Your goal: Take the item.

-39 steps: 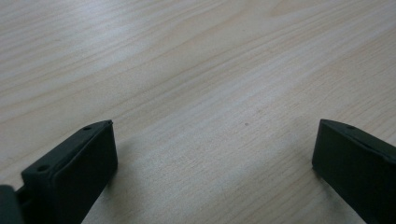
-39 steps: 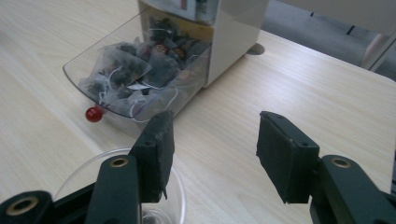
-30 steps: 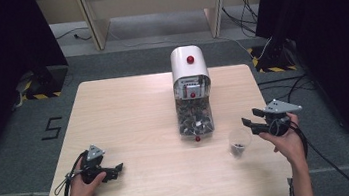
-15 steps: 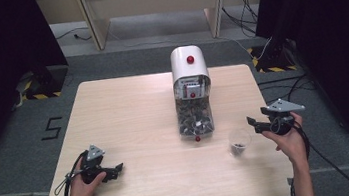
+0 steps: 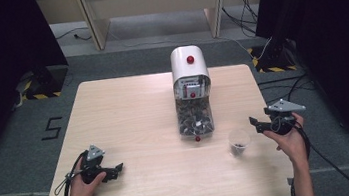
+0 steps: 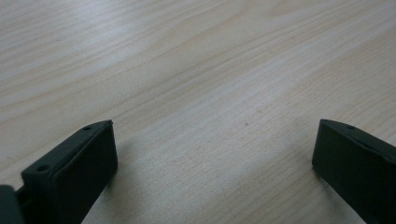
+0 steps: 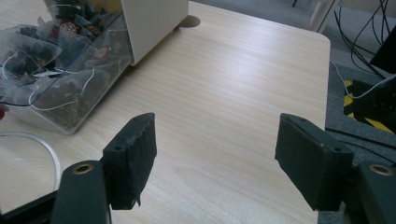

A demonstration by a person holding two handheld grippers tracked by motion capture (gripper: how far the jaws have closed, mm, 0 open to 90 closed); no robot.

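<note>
A white dispenser (image 5: pixel 189 69) with a red knob stands mid-table, and its clear bin (image 5: pixel 194 119) holds several tea bags (image 7: pixel 56 60). A clear cup (image 5: pixel 238 142) with something dark at its bottom stands right of the bin; its rim (image 7: pixel 32 140) curves in at the left of the right gripper view. My right gripper (image 5: pixel 257 123) (image 7: pixel 215 135) hovers just right of the cup. It is open, its jaws have just been opening, and nothing is between them. My left gripper (image 5: pixel 116 169) (image 6: pixel 215 130) rests open over bare table at the near left.
The wooden table (image 5: pixel 129 118) has its right edge close behind the right hand. Cables (image 5: pixel 331 159) trail over the grey floor there. A table leg frame (image 5: pixel 92 17) stands beyond the far edge.
The right gripper has shifted slightly beside the cup, and its jaws look wider apart. The left hand and gripper have kept still.
</note>
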